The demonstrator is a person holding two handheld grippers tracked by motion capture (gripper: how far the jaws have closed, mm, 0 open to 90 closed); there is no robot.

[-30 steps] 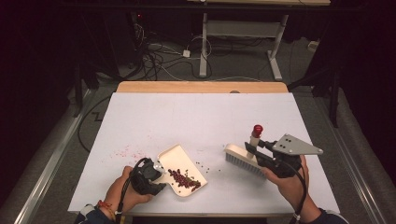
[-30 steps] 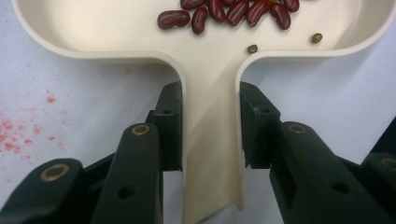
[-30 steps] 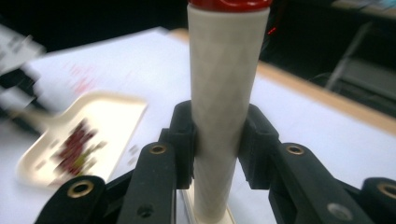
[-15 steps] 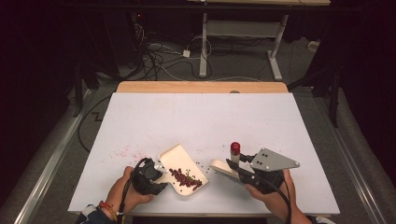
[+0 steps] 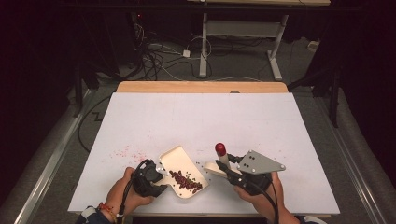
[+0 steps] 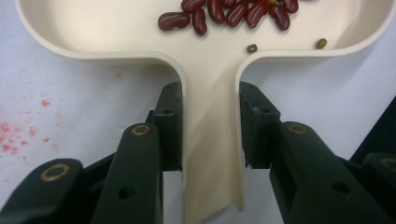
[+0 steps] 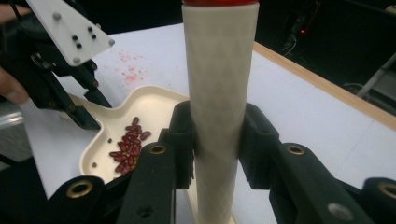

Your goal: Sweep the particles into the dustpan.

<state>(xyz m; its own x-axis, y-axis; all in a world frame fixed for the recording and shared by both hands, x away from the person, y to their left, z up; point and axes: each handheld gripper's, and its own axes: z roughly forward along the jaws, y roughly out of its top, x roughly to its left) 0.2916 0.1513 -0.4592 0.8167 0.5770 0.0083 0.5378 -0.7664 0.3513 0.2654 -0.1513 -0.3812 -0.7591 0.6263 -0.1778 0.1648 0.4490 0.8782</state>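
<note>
On the white table (image 5: 201, 116), low and centre in the high view, the sweeping step is in hand — the left gripper (image 6: 210, 126) clamps the dustpan (image 5: 180, 163) handle, the right gripper (image 7: 217, 140) clamps the brush (image 5: 220, 156) handle — and next the brush should drag stray beans (image 5: 187, 181) into the pan.

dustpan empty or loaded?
Loaded: a cluster of red beans lies in the cream dustpan, with most of its floor bare.
</note>
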